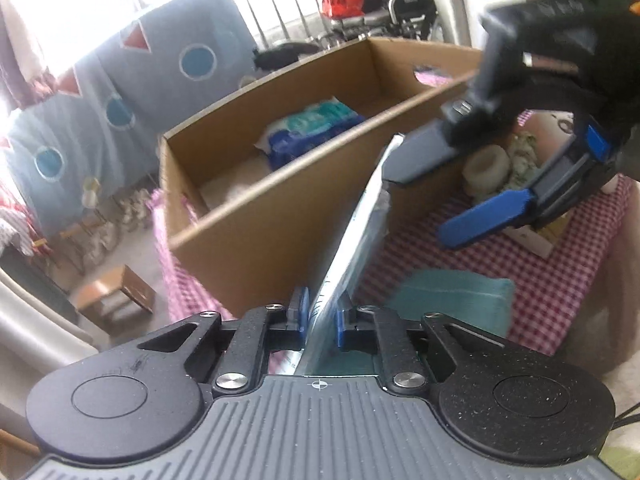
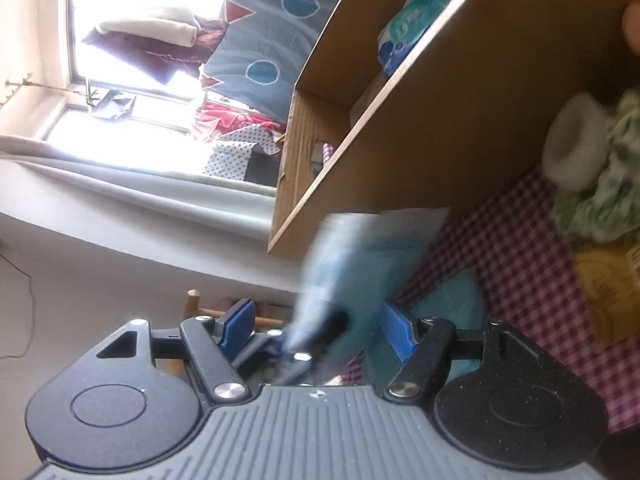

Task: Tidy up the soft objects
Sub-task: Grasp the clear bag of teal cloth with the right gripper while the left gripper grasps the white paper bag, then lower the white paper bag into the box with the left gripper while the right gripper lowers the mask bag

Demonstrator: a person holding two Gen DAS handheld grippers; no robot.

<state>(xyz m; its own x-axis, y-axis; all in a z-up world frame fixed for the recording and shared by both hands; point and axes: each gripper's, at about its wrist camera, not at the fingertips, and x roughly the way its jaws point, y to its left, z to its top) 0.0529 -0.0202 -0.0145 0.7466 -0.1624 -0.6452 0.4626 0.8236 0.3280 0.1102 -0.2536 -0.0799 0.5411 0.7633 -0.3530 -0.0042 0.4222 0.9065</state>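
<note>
My left gripper (image 1: 322, 320) is shut on the lower edge of a thin, pale blue-and-white plastic packet (image 1: 360, 224). The packet stands edge-on in front of the cardboard box (image 1: 256, 236). My right gripper (image 1: 420, 208) hangs open just right of the packet's top, its grey finger close to that edge. In the right wrist view the blurred packet (image 2: 360, 248) shows between the spread fingers of the right gripper (image 2: 316, 320), and no pad presses on it. A blue-and-teal soft pack (image 1: 312, 128) lies in the box's far compartment. A folded teal cloth (image 1: 452, 296) rests on the checked tablecloth (image 1: 540, 288).
A divider wall (image 1: 328, 152) splits the box lengthwise. A white roll (image 1: 488, 168) and a crumpled green-patterned cloth (image 2: 608, 184) lie at the right, beside a yellow packet (image 2: 608, 288). Beyond the table's left edge are a small wooden stool (image 1: 116, 296) and hanging blue fabric (image 1: 160, 68).
</note>
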